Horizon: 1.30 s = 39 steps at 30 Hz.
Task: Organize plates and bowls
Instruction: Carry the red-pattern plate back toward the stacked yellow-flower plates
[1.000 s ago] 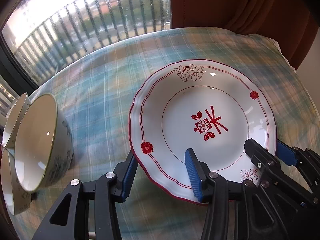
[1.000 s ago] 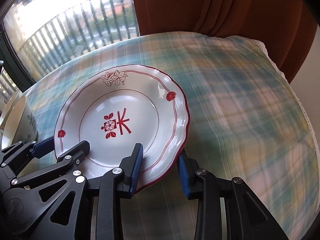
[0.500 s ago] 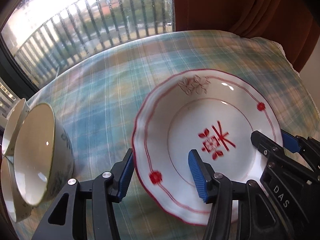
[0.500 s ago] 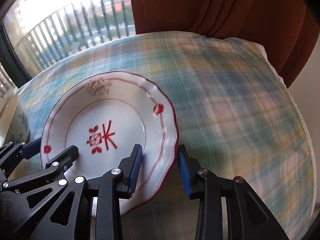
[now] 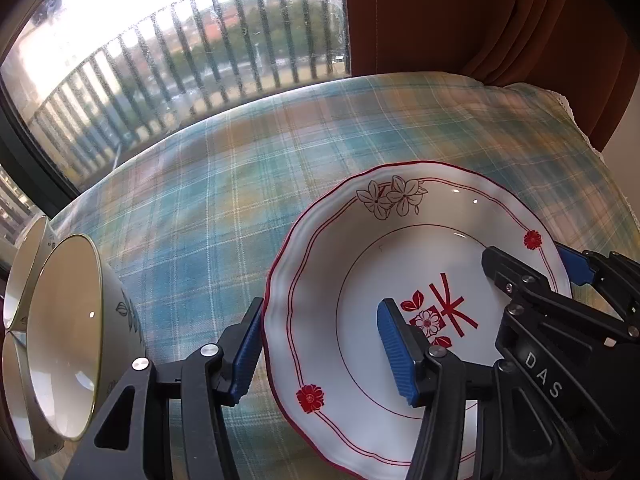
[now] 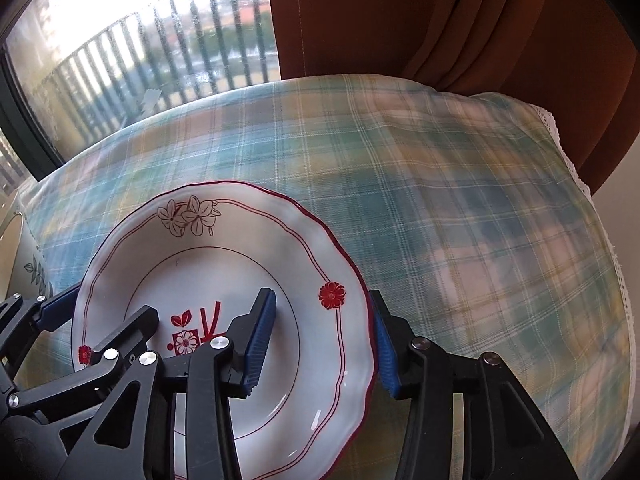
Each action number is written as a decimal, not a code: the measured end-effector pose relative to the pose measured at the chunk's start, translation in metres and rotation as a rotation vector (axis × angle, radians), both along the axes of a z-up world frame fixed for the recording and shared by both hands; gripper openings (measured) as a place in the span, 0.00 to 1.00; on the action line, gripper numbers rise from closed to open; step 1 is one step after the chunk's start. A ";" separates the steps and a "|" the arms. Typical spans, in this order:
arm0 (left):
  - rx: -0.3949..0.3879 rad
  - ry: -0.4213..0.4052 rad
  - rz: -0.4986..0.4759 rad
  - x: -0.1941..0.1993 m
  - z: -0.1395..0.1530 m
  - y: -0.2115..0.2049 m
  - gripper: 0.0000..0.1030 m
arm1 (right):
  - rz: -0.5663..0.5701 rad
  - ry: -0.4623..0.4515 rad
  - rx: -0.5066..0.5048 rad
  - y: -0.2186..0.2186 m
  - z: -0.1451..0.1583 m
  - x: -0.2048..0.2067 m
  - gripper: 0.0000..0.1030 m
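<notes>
A white plate (image 5: 404, 240) with a red rim and red flower marks lies on the plaid tablecloth; it also shows in the right wrist view (image 6: 224, 248). My left gripper (image 5: 320, 344) is open and straddles the plate's left rim, one finger outside, one over the plate. My right gripper (image 6: 324, 340) is open and straddles the plate's right rim the same way. Neither presses on it. White bowls with a green leaf pattern (image 5: 64, 344) lie tipped on their sides at the far left, partly cut off.
The plaid tablecloth (image 6: 460, 208) covers a round table with a lace edge at the right. A window with balcony railings (image 5: 180, 52) is behind it, and a brown curtain (image 6: 440, 20) hangs at the back right.
Both grippers have moved forward over the plate, so their inner fingers now reach further across its surface. The plate sits lower and nearer in both views.
</notes>
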<state>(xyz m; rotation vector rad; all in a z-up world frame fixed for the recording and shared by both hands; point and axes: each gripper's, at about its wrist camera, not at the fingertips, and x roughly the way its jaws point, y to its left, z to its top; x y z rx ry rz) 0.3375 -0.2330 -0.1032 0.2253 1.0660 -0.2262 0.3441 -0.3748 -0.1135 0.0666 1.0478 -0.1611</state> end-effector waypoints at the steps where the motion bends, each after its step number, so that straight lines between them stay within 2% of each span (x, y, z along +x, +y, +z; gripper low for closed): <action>1: -0.002 0.004 0.003 -0.001 0.000 0.000 0.55 | -0.004 0.004 -0.009 0.001 0.001 -0.001 0.46; 16: -0.087 0.041 0.016 -0.023 0.017 0.012 0.55 | -0.023 -0.026 -0.077 0.015 0.026 -0.032 0.46; 29: -0.104 -0.056 0.008 -0.062 0.063 0.037 0.55 | -0.015 -0.103 -0.119 0.042 0.078 -0.074 0.46; 39: -0.138 -0.046 0.035 -0.098 0.064 0.077 0.55 | 0.021 -0.113 -0.135 0.083 0.088 -0.113 0.46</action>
